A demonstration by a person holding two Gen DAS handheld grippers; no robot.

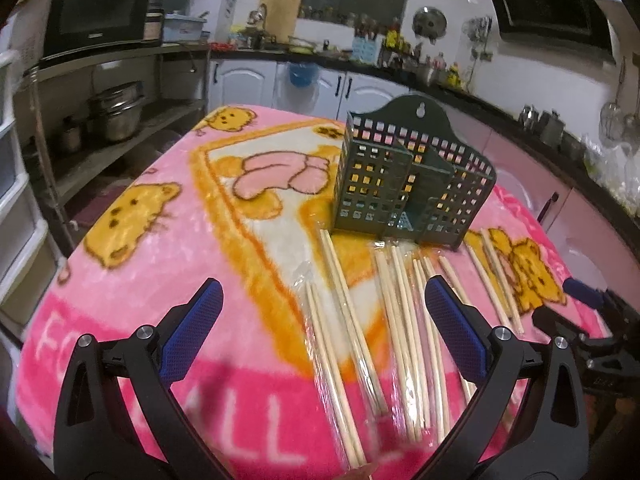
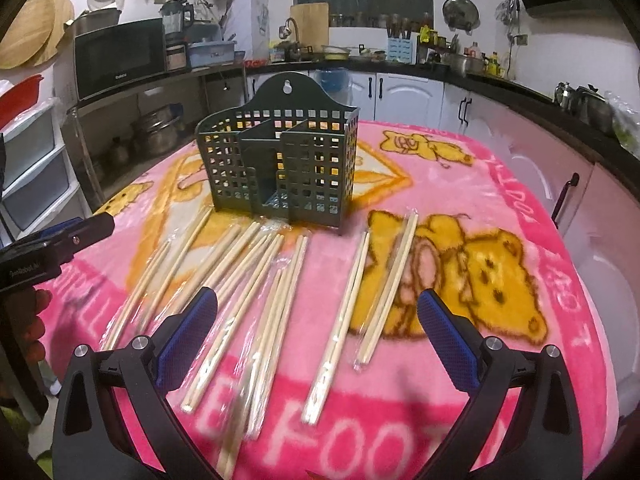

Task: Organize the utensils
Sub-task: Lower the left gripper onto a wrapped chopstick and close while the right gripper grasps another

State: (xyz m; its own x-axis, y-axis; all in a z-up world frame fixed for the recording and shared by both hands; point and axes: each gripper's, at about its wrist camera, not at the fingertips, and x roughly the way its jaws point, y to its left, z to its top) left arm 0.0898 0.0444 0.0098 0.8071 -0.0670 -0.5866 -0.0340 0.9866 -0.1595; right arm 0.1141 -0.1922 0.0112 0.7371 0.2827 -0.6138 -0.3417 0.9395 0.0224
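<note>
A dark green perforated utensil holder (image 1: 412,184) stands upright on the pink blanket-covered table (image 1: 160,264); it also shows in the right wrist view (image 2: 280,164). Several pairs of wooden chopsticks in clear wrappers (image 1: 348,328) lie in front of it, fanned out (image 2: 276,300). My left gripper (image 1: 324,336) is open and empty above the near ends of the chopsticks. My right gripper (image 2: 318,340) is open and empty above two separate pairs (image 2: 384,284). The right gripper shows at the right edge of the left wrist view (image 1: 592,312), and the left gripper at the left edge of the right wrist view (image 2: 56,244).
The table sits in a kitchen. A shelf with a microwave (image 1: 100,12) and metal bowls (image 1: 116,112) stands to the left. A dark counter with white cabinets (image 2: 404,92) runs behind and along the right. White drawers (image 2: 32,168) stand at the far left.
</note>
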